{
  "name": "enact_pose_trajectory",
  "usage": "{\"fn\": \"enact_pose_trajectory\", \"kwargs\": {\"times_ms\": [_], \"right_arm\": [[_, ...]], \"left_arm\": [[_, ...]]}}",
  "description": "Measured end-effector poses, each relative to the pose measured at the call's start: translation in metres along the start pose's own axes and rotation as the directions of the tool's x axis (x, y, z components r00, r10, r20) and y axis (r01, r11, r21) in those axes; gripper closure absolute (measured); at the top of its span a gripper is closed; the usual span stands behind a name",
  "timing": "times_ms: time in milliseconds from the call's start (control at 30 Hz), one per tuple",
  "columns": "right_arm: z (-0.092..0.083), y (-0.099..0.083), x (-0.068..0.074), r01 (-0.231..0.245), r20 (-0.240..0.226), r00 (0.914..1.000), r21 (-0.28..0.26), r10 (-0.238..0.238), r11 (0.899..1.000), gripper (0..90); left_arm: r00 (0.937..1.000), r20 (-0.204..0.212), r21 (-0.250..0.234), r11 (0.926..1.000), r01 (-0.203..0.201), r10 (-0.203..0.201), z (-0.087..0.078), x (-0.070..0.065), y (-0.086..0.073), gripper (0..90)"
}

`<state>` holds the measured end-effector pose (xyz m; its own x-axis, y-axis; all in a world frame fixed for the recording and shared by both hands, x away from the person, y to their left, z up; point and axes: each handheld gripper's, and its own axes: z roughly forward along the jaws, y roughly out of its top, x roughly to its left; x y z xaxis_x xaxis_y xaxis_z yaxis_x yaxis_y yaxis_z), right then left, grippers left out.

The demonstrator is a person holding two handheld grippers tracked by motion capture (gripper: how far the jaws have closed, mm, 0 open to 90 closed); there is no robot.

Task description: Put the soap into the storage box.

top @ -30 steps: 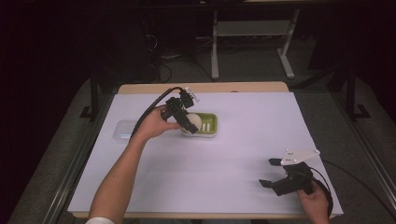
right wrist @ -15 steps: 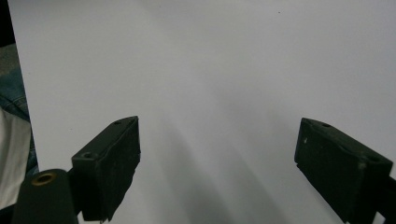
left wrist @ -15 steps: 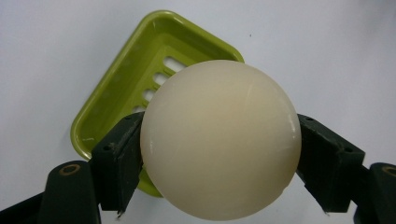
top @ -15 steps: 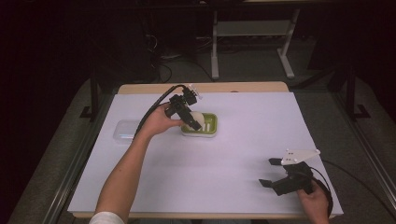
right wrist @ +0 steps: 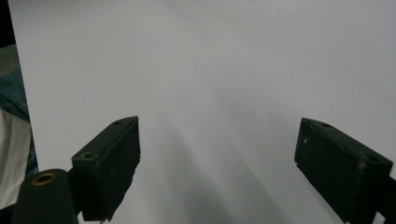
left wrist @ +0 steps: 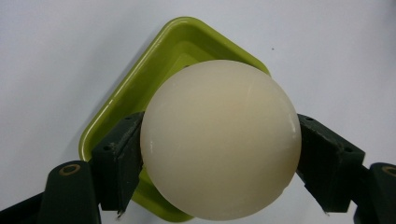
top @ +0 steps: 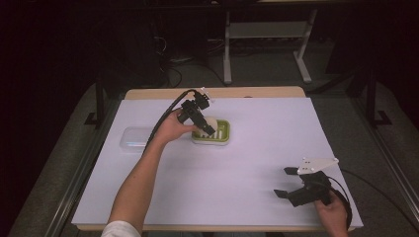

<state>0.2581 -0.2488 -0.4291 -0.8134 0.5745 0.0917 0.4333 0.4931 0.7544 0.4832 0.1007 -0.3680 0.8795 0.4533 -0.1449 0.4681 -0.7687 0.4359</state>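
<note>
Left gripper (top: 206, 129) covers most of the cream ball (top: 209, 121) in the high view; just a pale sliver shows at the fingers. Contact between ball and green tray (top: 223, 132) can't be judged from there.

Left gripper view resolves it: ball (left wrist: 219, 140) sits clamped between the two black fingers (left wrist: 122, 165), one pad at 9 o'clock, the other at 3 o'clock on the ball. Green tray (left wrist: 140, 93) lies beneath, its corner pointing to 12 o'clock. The ball hides most of the tray's inside, so whether it rests on the tray floor or hangs just above it is unclear. Bottom edge of ball is cut off by the frame.

High view adds what the gripper views lack: a clear lidded container (top: 134, 138) at 9 o'clock of the tray, near it, on the white surface (top: 257, 148). Tray is in the far middle-left area of the surface.

Right gripper (top: 289, 183) sits at the near right corner, about 4 o'clock from the tray, well apart. Right gripper view: fingers (right wrist: 109, 158) spread wide, nothing between them, bare white surface beyond. A bit of cloth shows at the left edge, too cropped to identify.
</note>
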Motion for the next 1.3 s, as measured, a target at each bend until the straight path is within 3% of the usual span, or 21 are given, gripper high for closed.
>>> {"fn": "enact_pose_trajectory", "kwargs": {"times_ms": [100, 267, 633, 1300], "right_arm": [[0.0, 0.0, 0.0, -0.004, 0.0, 1.0, 0.001, 0.004, 1.0, 13.6], [0.0, -0.001, -0.001, 0.003, 0.0, 1.0, 0.0, -0.003, 1.0, 13.6], [0.0, -0.001, 0.0, -0.001, 0.0, 1.0, 0.004, 0.001, 1.0, 13.6], [0.001, -0.001, 0.0, 0.004, -0.004, 1.0, 0.007, -0.004, 1.0, 13.6]], "left_arm": [[0.9998, -0.003, -0.014, 0.9997, 0.018, -0.018, 0.005, 0.002, 0.001, 23.4], [0.9999, -0.004, -0.002, 0.9999, 0.014, -0.014, 0.01, 0.004, 0.002, 23.3], [0.9989, -0.005, 0.003, 0.9989, 0.046, -0.046, 0.023, 0.008, 0.002, 23.3], [0.9975, -0.017, 0.003, 0.9976, 0.069, -0.069, 0.031, 0.013, 0.0, 23.2]]}}
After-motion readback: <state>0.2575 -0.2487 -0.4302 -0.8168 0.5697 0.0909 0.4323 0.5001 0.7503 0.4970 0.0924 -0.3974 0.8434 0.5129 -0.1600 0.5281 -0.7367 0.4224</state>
